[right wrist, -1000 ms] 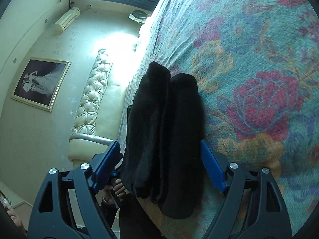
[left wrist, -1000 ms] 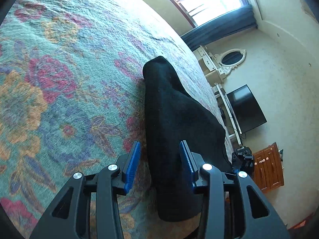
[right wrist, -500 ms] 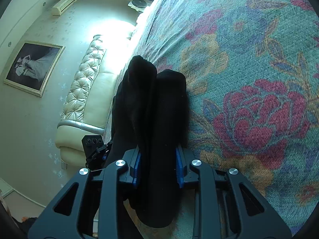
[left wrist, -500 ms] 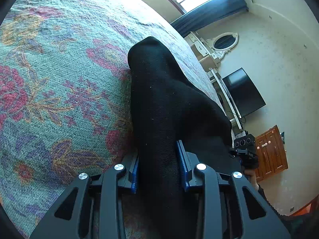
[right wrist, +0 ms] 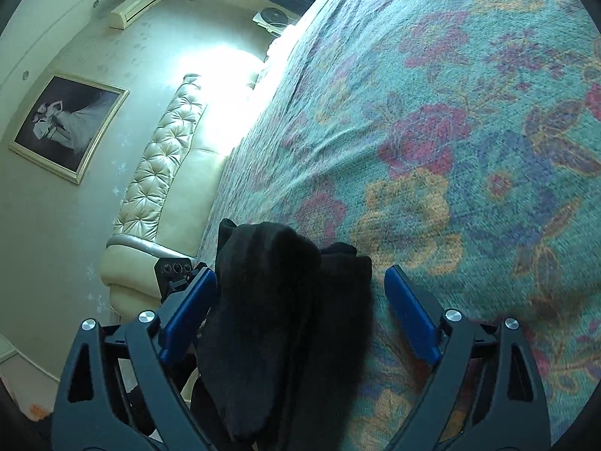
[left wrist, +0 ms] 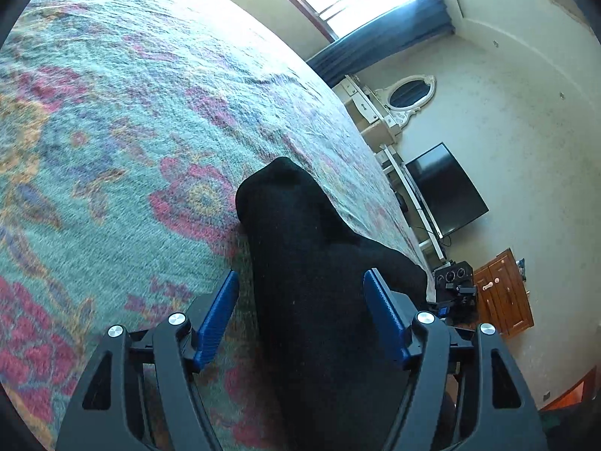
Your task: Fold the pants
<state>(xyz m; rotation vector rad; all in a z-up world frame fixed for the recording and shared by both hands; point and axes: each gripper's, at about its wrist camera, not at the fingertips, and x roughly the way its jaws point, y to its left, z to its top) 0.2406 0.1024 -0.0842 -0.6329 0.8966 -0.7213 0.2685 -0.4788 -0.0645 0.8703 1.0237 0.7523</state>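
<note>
The black pants point(left wrist: 311, 300) lie bunched in a long folded bundle on the floral bedspread point(left wrist: 112, 131), near the bed's edge. The left gripper point(left wrist: 300, 308) straddles one end, blue pads spread wide, neither one pinching the cloth. At the other end the right gripper point(right wrist: 296, 300) is spread as well, its left pad right beside the fabric. A tufted headboard point(right wrist: 157, 173) sits beyond; a dark television point(left wrist: 447, 188) hangs on the wall.
</note>
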